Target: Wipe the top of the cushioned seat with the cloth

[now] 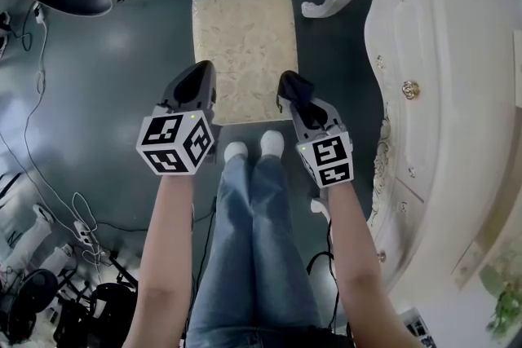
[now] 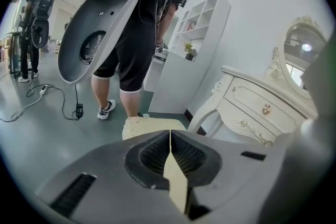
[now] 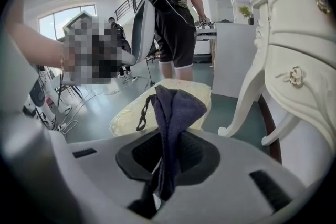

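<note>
"Two grippers! What do they hold?"
"The right gripper (image 3: 168,160) pinches the dark, soft cloth (image 3: 173,113), all bunched up. The left gripper (image 2: 170,152) is squeezed closed on nothing."
"Where's the cushioned seat (image 1: 243,45)?"
"At twelve o'clock. It's flat, cream and bumpy, and nothing touches it."
"What could go wrong?"
"I think the floppy cloth could slip out when rubbed, or a gripper could bump the hard white dresser (image 1: 424,53) at three o'clock."

Bunched dark, perhaps purple cloth (image 3: 173,113) by cream cushioned seat (image 1: 245,45)
</note>
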The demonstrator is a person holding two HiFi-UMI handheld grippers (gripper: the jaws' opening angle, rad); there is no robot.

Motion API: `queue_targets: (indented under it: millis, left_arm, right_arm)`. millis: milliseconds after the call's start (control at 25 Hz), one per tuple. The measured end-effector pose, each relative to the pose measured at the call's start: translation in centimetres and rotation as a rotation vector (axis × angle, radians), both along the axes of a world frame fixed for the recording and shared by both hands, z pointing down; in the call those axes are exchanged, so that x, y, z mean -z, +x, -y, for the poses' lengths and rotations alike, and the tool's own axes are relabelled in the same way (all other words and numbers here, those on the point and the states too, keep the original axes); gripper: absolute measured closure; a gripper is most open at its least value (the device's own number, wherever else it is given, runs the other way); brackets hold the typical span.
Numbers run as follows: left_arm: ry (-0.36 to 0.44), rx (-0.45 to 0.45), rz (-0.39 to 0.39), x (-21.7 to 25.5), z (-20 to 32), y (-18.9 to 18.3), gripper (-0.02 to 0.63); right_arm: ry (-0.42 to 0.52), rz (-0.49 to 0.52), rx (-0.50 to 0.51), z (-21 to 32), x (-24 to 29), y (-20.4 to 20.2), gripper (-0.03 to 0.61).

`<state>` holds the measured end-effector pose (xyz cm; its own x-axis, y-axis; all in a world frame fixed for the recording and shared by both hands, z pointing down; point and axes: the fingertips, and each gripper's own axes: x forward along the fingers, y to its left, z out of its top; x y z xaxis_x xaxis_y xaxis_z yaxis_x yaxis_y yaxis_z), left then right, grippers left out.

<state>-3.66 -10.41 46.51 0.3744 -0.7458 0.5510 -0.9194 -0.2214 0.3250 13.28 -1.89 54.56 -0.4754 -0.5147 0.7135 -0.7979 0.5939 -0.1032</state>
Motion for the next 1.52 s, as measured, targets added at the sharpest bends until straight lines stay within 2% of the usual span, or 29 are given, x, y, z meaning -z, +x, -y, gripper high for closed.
queue_targets:
  millis: [240,480,800,1200,1520]
  left_arm:
    - [-0.005,0.009,0.000,-0.2,0.4,-0.6,0.608]
    - [-0.018,0.023,-0.009,-0.7,1.1,-1.3,0.609]
    - [-0.018,0.033,0.003,-0.7,2.0,-2.6,0.609]
    - [-0.045,0.066,0.007,-1.7,2.0,-4.1,0.609]
    - [-0.062,0.086,0.015,-2.4,1.9,-5.2,0.609]
  right_arm:
    - [0.044,0.015,-0.028,5.7,0.7,-0.7,0.545]
    - [0.039,0.020,-0.065,10.0,0.3,-0.7,0.545]
    - [0.048,-0.067,0.051,16.5,-0.6,-1.7,0.545]
    - [-0.010,-0.101,-0.056,23.9,-2.1,-1.9,0.545]
    - [-0.057,-0.167,-0.049,26.1,-4.4,-3.7,0.545]
